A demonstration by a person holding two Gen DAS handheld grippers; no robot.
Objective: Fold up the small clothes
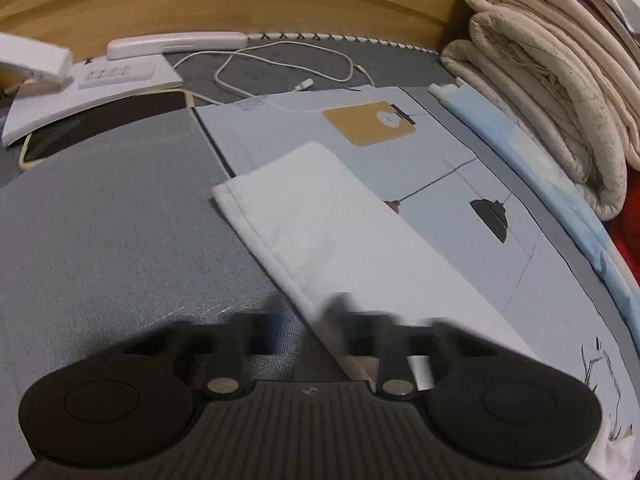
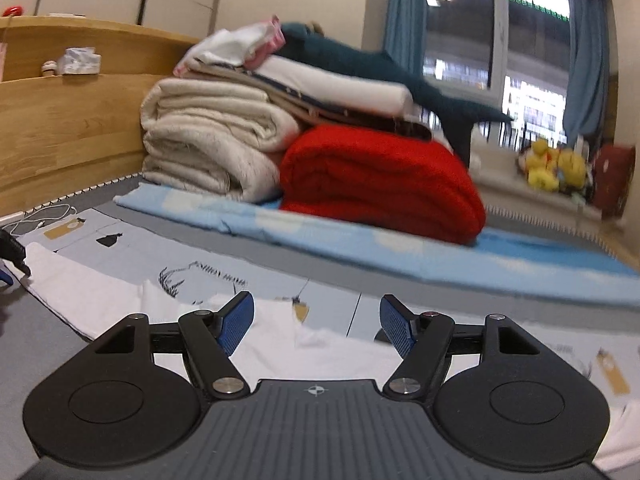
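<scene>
A white garment (image 1: 340, 236) lies folded in a long strip on a pale blue printed sheet (image 1: 460, 168) over a grey mat (image 1: 112, 216). My left gripper (image 1: 308, 316) hangs over the strip's near left edge; its fingers are blurred by motion and appear apart, one on each side of the hem. In the right wrist view the same white garment (image 2: 120, 300) stretches from the left to under my right gripper (image 2: 316, 320), which is open with blue pads (image 2: 240, 320) just above the cloth. The left gripper's tip (image 2: 12, 256) shows at the far left edge.
A stack of folded cream quilts (image 1: 540, 80) and a red blanket (image 2: 380, 180) stand at the back on a light blue cloth (image 2: 360, 240). A phone (image 1: 104, 124), white booklet (image 1: 96, 92), charger cable (image 1: 280, 68) and wooden headboard (image 1: 200, 4) lie beyond the garment.
</scene>
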